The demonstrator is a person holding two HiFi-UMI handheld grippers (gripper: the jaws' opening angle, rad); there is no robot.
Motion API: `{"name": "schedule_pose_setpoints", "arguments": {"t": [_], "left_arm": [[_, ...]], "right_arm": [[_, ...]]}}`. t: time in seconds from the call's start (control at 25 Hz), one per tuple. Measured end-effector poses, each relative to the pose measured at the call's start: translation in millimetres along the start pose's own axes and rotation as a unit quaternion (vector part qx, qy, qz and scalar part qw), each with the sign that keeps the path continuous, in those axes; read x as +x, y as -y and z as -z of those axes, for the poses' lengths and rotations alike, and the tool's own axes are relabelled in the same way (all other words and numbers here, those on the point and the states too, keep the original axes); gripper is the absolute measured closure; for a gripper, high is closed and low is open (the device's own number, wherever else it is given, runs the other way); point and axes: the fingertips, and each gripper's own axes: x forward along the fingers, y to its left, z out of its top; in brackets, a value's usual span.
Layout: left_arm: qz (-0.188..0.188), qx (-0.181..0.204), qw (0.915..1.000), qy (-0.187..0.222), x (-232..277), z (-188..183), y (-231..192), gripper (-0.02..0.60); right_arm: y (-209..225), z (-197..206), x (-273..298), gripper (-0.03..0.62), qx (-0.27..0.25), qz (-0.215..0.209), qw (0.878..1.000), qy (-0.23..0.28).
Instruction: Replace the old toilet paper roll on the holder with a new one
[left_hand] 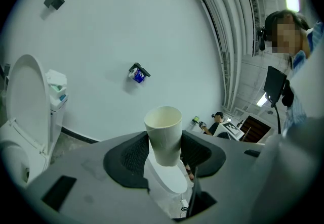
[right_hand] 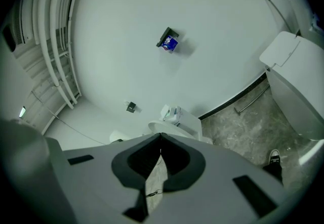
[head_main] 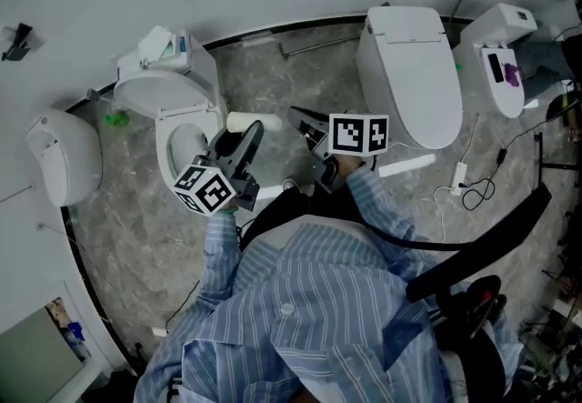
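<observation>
Two striped sleeves reach toward the top of the head view, side by side. The left gripper [head_main: 249,139], near level, clamps a bare tube [left_hand: 163,134] at frame centre. The right gripper [right_hand: 160,139] tips slightly down, jaws together, empty.

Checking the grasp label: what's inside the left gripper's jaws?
A bare cardboard toilet paper tube, upright, gripped between the left gripper pads. Its top end is open and no paper is left on it. The inside below the rim is out of sight.
</observation>
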Motion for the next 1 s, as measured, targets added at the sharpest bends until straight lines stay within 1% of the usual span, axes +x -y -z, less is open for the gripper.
{"name": "schedule_pose_setpoints", "arguments": {"t": [0.16, 0.32, 0.56, 0.8, 1.0], "left_arm": [[0.016, 0.003, 0.9999, -0.003, -20, 6, 4, 0.387], [0.026, 0.004, 0.9997, -0.003, -31, 11, 6, 0.387], [0.031, 0.005, 0.9995, 0.002, -49, 18, 11, 0.386], [0.027, 0.002, 0.9995, 0.015, -62, 21, 13, 0.385], [0.033, -0.002, 0.9993, 0.020, -62, 24, 17, 0.386]], "right_arm": [[-12, 23, -1, 0.588, -0.006, 0.008, 1.000, 0.004], [-17, 37, -3, 0.588, -0.010, 0.013, 1.000, 0.006], [-22, 57, -9, 0.588, -0.025, 0.029, 0.999, 0.000], [-26, 73, -9, 0.588, -0.028, 0.027, 0.999, -0.013], [-25, 80, -12, 0.588, -0.032, 0.030, 0.999, -0.022]]}}
